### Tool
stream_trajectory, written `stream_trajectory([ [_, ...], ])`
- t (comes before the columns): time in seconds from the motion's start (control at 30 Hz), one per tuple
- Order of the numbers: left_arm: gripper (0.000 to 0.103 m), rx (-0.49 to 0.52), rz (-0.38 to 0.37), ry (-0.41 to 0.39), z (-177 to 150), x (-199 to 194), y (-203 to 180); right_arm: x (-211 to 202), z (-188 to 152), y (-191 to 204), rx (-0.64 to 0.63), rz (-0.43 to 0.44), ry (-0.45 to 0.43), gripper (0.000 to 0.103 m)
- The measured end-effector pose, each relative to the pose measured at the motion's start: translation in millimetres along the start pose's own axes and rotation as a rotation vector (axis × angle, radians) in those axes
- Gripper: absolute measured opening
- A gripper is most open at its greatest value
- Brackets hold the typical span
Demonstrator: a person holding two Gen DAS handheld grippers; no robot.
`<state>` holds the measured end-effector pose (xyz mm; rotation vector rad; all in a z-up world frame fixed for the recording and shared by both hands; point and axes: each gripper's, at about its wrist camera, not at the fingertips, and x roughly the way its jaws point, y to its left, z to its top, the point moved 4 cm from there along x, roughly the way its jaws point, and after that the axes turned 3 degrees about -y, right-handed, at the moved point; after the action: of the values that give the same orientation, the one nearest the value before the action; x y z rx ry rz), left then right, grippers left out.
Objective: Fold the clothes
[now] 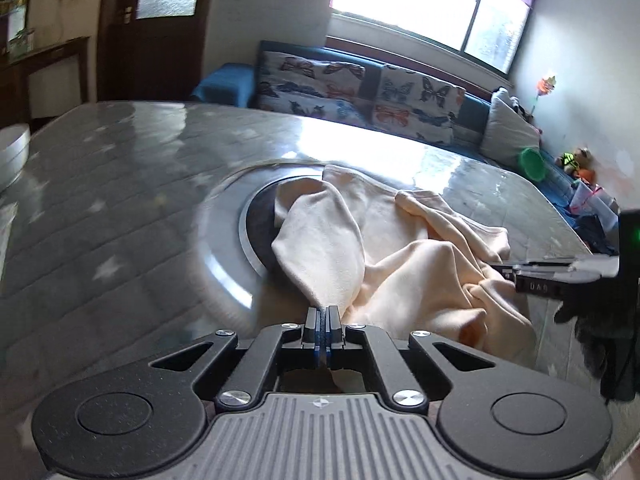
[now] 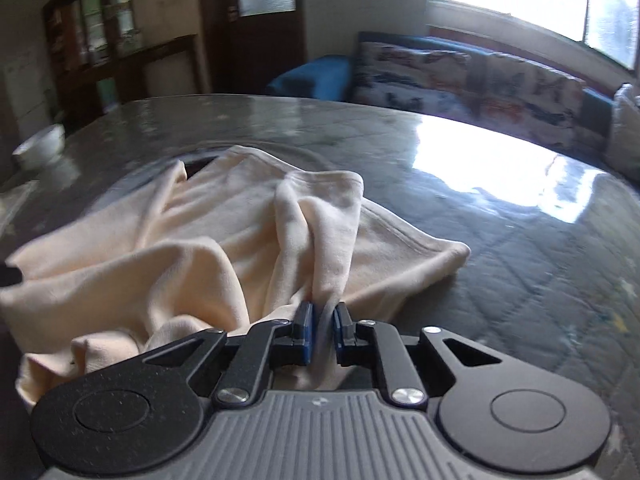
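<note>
The cream garment (image 1: 400, 248) lies rumpled across the middle of the grey quilted surface (image 1: 120, 184), spreading from the centre of the left wrist view toward its right side. Part of it covers a dark round inset (image 1: 260, 220) ringed in metal at the centre of the surface.

My left claw (image 1: 322, 320) is pressed together on a pointed fold of the cloth, which rises from the blue pads (image 1: 317, 328) into a lifted flap. My right claw (image 2: 322, 320) pinches a bunched ridge of the same garment; the fabric runs down between its pads (image 2: 307, 326), which stand slightly apart around the thick fold. In the left wrist view that right claw shows at the right edge (image 1: 520, 276), touching the cloth.

A white bowl (image 2: 40, 146) sits at the left edge of the surface. Behind, along the top of both views, a blue sofa (image 1: 224, 84) carries butterfly-print cushions (image 1: 312, 84) under a bright window (image 1: 420, 0). A dark wooden door (image 2: 256, 20) stands at upper left.
</note>
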<state>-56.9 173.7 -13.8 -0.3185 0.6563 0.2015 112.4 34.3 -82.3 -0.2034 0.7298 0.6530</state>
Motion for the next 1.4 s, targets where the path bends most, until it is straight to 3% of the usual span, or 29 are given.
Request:
stream_trajectory([
  [0.03, 0.002, -0.006, -0.005, 0.007, -5.0, -4.8, 3.1, -3.2, 3.7, 1.8, 0.003, 0.018, -0.008, 0.020],
  [0.1, 0.003, -0.012, -0.019, 0.021, -14.7, -13.0, 7.9, -7.1, 14.7, 0.8, 0.023, 0.049, -0.028, 0.038],
  [0.2, 0.003, -0.022, -0.045, 0.038, -22.6, -20.2, 9.7, -1.6, 30.6, -1.5, 0.053, 0.074, -0.031, 0.040],
  [0.33, 0.008, -0.030, -0.050, 0.026, -17.9, -25.3, 16.3, 19.2, 51.0, -6.1, 0.084, 0.076, -0.028, 0.040],
  [0.47, 0.014, -0.042, -0.007, 0.003, -8.6, -25.0, 35.8, 45.5, 63.0, -6.1, 0.078, 0.042, -0.011, 0.040],
  [0.6, 0.031, -0.058, 0.044, -0.011, 0.6, -22.9, 50.0, 72.9, 65.5, -6.7, 0.072, 0.010, 0.024, 0.039],
  [0.67, 0.033, -0.058, 0.065, -0.016, 6.4, -18.9, 53.2, 83.0, 65.6, -5.9, 0.062, -0.002, 0.026, 0.038],
  [0.73, 0.041, -0.057, 0.081, -0.023, 13.3, -14.1, 55.5, 86.6, 64.8, -2.7, 0.042, -0.007, 0.019, 0.031],
  [0.77, 0.043, -0.054, 0.087, -0.029, 17.9, -9.7, 54.5, 86.7, 64.4, -0.4, 0.030, -0.008, 0.016, 0.017],
  [0.8, 0.043, -0.050, 0.092, -0.036, 22.9, -4.7, 52.9, 85.1, 63.5, 1.2, 0.024, -0.003, 0.012, 0.007],
  [0.87, 0.044, -0.039, 0.098, -0.050, 32.9, 5.8, 49.2, 78.2, 61.7, 2.5, 0.012, -0.005, -0.006, 0.004],
  [1.0, 0.044, -0.010, 0.108, -0.066, 52.8, 32.4, 42.0, 54.3, 60.6, -2.1, 0.005, -0.030, -0.059, 0.003],
  [1.2, 0.042, 0.010, 0.146, -0.039, 72.8, 83.7, 47.0, -16.5, 57.4, -29.5, -0.021, -0.111, -0.158, 0.003],
  [1.3, 0.035, 0.000, 0.145, 0.004, 73.2, 107.7, 53.0, -40.7, 51.7, -44.4, -0.005, -0.135, -0.162, 0.003],
  [1.4, 0.037, -0.001, 0.123, 0.035, 69.2, 122.6, 53.3, -49.2, 43.2, -53.9, 0.003, -0.145, -0.139, 0.004],
])
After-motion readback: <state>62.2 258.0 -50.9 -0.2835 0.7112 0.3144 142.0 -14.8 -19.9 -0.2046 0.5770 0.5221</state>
